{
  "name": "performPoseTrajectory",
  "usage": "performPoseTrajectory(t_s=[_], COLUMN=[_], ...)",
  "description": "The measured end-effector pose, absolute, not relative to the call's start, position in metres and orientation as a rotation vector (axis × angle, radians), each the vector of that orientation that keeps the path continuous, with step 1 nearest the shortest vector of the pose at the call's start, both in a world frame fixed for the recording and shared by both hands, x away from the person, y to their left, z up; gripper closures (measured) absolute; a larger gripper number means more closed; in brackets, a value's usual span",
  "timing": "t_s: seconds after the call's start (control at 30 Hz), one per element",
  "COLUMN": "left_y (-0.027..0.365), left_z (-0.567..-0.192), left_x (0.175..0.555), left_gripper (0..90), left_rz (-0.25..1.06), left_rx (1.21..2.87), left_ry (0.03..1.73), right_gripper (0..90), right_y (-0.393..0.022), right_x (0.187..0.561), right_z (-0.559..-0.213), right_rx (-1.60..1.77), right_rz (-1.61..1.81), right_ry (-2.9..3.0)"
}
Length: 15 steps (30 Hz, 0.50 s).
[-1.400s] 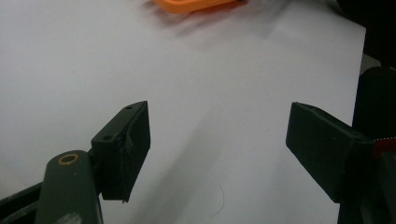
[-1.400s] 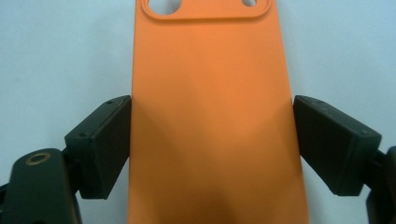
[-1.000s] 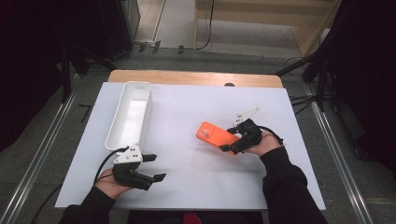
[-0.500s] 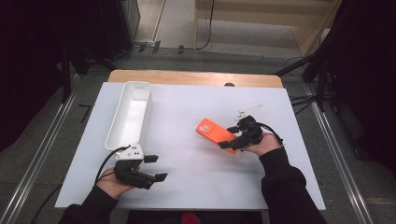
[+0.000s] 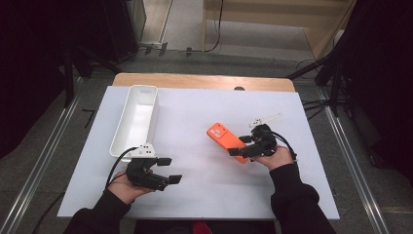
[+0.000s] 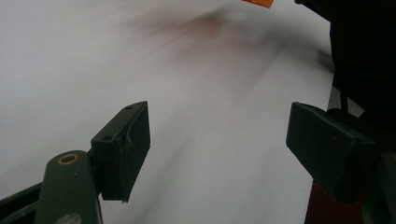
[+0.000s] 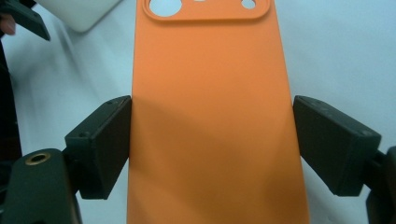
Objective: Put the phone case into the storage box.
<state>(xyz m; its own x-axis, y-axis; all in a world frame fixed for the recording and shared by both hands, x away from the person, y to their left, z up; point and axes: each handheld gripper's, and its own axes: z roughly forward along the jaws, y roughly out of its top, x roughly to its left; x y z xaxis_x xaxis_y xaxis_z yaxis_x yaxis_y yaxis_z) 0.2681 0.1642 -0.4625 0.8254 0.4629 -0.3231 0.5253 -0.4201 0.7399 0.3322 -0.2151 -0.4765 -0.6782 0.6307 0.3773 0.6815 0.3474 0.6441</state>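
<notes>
On the white table, left to right: 1 white bin; 1 left gripper near the front edge, jaws wide, nothing between; 1 orange phone case right of centre, flanked by 1 right gripper, left pad touching, right pad just clear.

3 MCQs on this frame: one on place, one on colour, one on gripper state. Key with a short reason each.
1. Where does the white bin sit?
A. on the table's left part
B. by the right edge
C. in the person's right hand

2. What colour is the phone case?
A. blue
B. orange
C. green

3. How do the left gripper's jaws stand?
A. shut on the case
B. shut on the bin
C. apart, with nothing between them

Key: 1 A, the high view shows it left of centre on the table. 2 B, orange in the right gripper view. 3 C, the left gripper view shows bare table between the jaws.
</notes>
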Motion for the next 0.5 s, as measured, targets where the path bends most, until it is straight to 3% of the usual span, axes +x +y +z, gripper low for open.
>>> performPoseTrajectory(t_s=[0.5], left_y=[0.148], left_z=[-0.446], left_x=[0.28], left_gripper=[22.1], left_rz=[-0.114], left_rx=[2.054], left_ry=[0.792], right_gripper=[14.6], right_y=[-0.205], right_x=[0.324], right_z=[-0.477], right_rx=[-1.302], right_rz=[-1.281], right_ry=[-2.428])
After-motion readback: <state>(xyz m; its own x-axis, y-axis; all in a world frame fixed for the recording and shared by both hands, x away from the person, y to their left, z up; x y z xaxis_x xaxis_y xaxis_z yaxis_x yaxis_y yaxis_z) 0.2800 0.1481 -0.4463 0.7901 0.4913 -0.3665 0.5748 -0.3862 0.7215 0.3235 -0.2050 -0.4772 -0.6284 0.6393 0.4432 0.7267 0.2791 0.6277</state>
